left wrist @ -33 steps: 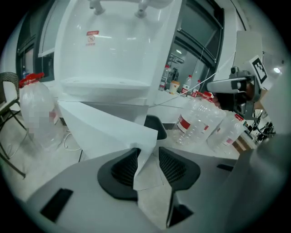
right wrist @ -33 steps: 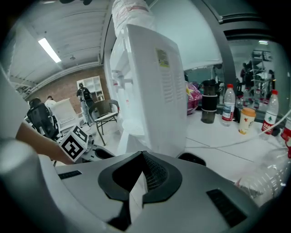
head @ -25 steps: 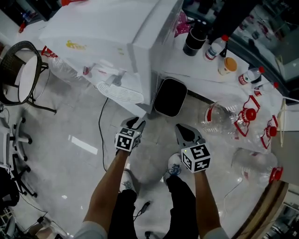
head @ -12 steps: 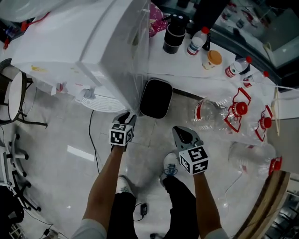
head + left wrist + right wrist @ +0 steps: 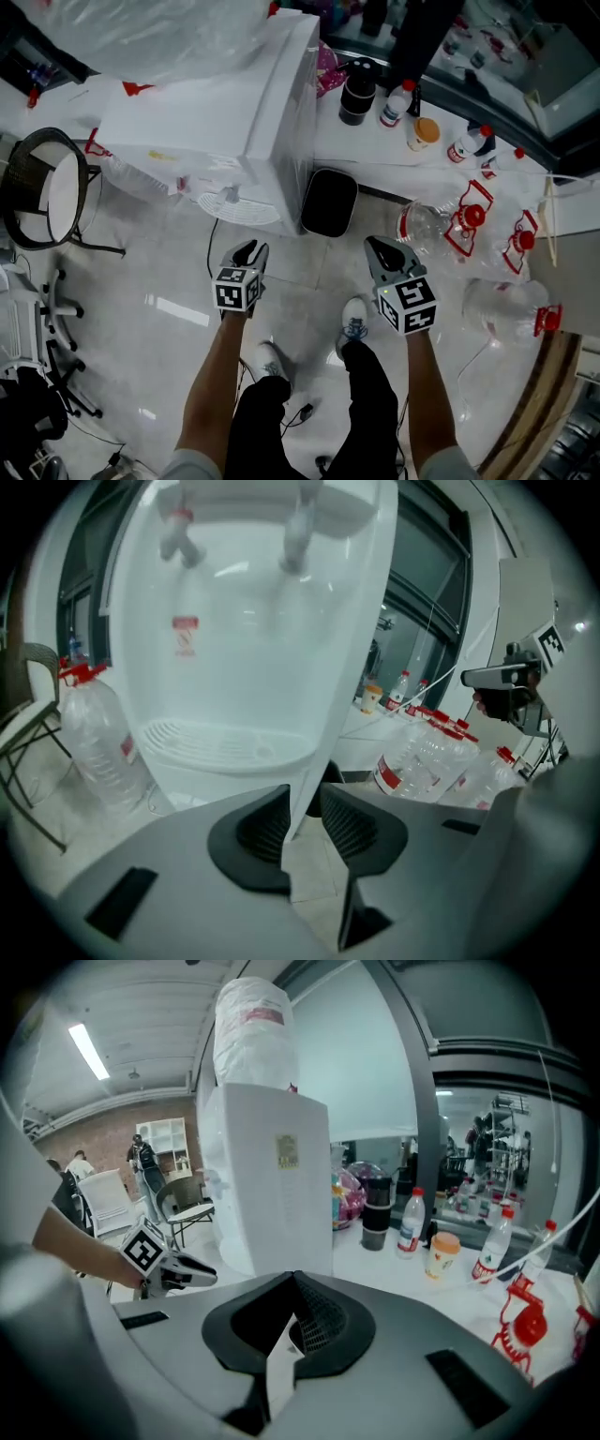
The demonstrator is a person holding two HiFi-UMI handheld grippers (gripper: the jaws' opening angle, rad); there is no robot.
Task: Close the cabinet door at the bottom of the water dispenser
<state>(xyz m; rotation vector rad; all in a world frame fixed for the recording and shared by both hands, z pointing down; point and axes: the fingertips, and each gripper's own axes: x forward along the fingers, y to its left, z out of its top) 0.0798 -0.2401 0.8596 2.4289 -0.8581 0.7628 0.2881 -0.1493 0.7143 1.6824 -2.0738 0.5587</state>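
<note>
The white water dispenser stands ahead of me, with its taps and drip tray facing left. Its bottom cabinet door is hidden under the tray and behind my gripper bodies. My left gripper hovers over the floor just short of the dispenser's front corner. Its jaws are closing with a narrow gap and nothing between them. My right gripper is held level with it to the right, near the black bin. Its tips meet, empty, pointing at the dispenser's side.
Large clear water jugs with red caps lie on the floor at right, and another stands left of the dispenser. Small bottles sit on the white ledge behind. A chair is at left and a black cable crosses the floor.
Both grippers have risen and drawn back from the dispenser's base. The left one has left the front corner, and its jaws have narrowed.
</note>
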